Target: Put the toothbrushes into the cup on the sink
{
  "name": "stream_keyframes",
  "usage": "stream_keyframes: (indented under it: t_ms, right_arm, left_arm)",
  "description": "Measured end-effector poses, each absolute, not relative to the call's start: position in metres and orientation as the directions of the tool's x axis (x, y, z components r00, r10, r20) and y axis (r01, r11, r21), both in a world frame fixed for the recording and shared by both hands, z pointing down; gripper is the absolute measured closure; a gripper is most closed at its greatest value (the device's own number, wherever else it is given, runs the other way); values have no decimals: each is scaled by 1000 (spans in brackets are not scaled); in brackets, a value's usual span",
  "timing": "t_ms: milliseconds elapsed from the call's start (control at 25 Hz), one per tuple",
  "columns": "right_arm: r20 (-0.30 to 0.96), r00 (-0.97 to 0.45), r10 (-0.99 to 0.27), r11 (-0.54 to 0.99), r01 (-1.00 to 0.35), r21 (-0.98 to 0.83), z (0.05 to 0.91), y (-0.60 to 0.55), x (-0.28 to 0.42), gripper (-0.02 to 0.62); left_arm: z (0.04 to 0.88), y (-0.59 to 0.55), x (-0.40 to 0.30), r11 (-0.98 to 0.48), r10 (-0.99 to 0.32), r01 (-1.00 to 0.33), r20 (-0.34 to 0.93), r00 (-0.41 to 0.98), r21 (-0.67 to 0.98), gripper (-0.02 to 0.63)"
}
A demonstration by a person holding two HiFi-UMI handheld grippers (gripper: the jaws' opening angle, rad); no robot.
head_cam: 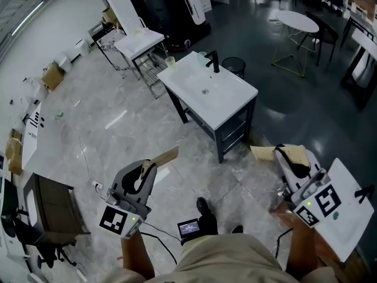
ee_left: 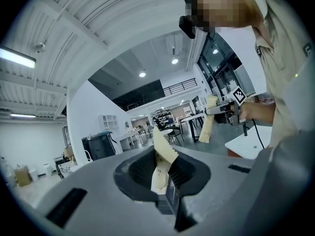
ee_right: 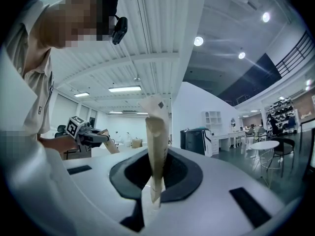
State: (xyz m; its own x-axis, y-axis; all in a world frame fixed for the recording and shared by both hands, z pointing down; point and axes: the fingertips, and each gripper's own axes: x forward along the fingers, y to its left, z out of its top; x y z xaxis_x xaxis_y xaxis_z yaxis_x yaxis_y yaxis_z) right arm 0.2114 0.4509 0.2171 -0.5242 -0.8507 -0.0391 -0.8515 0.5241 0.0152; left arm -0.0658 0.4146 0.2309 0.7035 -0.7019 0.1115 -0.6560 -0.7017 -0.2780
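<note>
The left gripper [ee_left: 165,177] has its jaws closed partway onto a tan paper-wrapped toothbrush [ee_left: 161,154]. The dark ribbed pads press the wrapper's lower end from both sides, and the rest of the wrapper leans up and out past the jaws. The right gripper [ee_right: 155,178] has its jaws almost together, clamped on a second wrapped toothbrush [ee_right: 156,136] that stands nearly upright between them. The paper hides what is inside either sleeve, so only the wrappers can be made out.

In the head view both grippers are held out in front of the person, well apart, 1 at each side, above the pale marbled floor [head_cam: 106,117]. Each wrapped end points roughly toward the middle of the room. A white counter [head_cam: 347,217] lies just beside the right gripper.

The sink [head_cam: 227,102] stands well ahead of both grippers. It is a white basin on a dark frame, with a black faucet [head_cam: 213,61] at its far edge. A small pale cup [head_cam: 170,62] sits at the sink's far left corner, though it is too small to tell whether it rests on the rim or just beside it. Neither toothbrush is near the cup.
</note>
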Motion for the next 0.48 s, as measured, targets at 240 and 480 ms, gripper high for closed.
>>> stream_keyframes:
  t_ms: [240,480]
  right_arm:
    - [-31,-515,-857,514,-857,29,213,382,180,574]
    - [-14,-511,-859,510,-859,41,209,311,135,574]
  left_arm:
    - [230,342,-95,-708,-693,-654,87,715,-265,552]
    - [230,270,-138,-720,-679,-642,77,730,-262,552]
